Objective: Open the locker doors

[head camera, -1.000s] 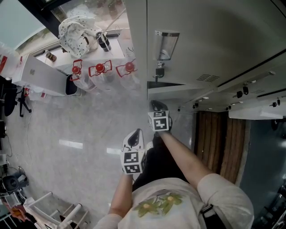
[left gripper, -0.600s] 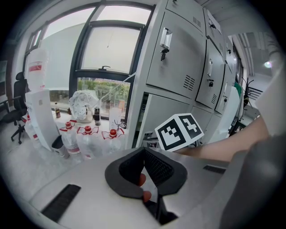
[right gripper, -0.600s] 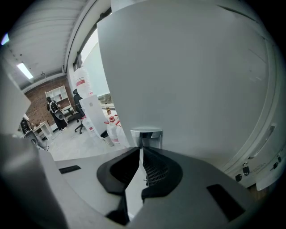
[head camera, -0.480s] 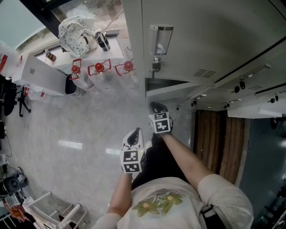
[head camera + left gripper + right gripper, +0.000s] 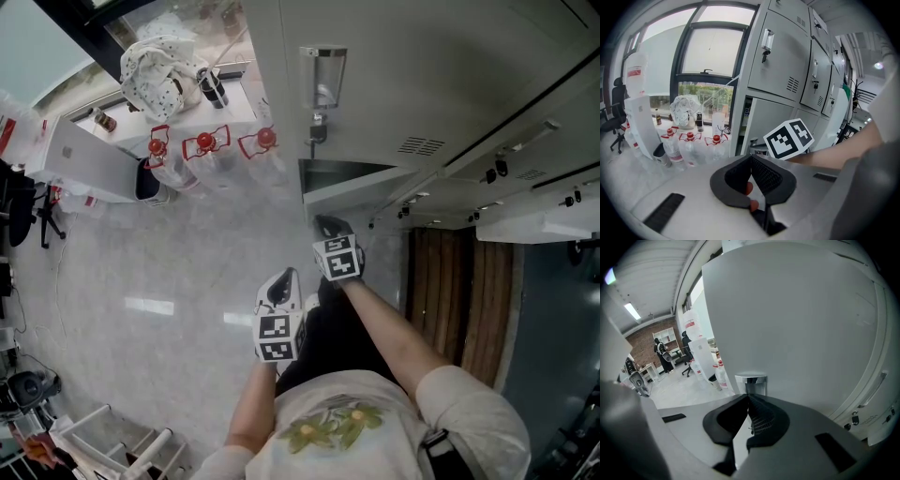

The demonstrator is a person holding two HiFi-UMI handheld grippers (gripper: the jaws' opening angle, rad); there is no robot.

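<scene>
Grey lockers (image 5: 422, 84) fill the top right of the head view. The upper door has a chrome handle (image 5: 322, 75) with a key below it. Under it, the lower locker stands partly open, with a dark gap (image 5: 347, 174). My right gripper (image 5: 328, 226) is held out toward that lower locker. In the right gripper view its jaws (image 5: 749, 398) are shut, tips right at the door's chrome handle (image 5: 751, 382); I see nothing between the pads. My left gripper (image 5: 284, 280) hangs lower and to the left, shut and empty (image 5: 751, 158).
Three red-capped water bottles (image 5: 206, 150) stand on the floor left of the lockers, next to a white box (image 5: 89, 155) and a spotted bag (image 5: 164, 61). A white rack (image 5: 112, 441) is at bottom left. People and chairs (image 5: 663, 357) stand far off.
The dark gap of the lower locker has widened and the lockers have slid left in the head view. Both grippers have stayed almost in place.
</scene>
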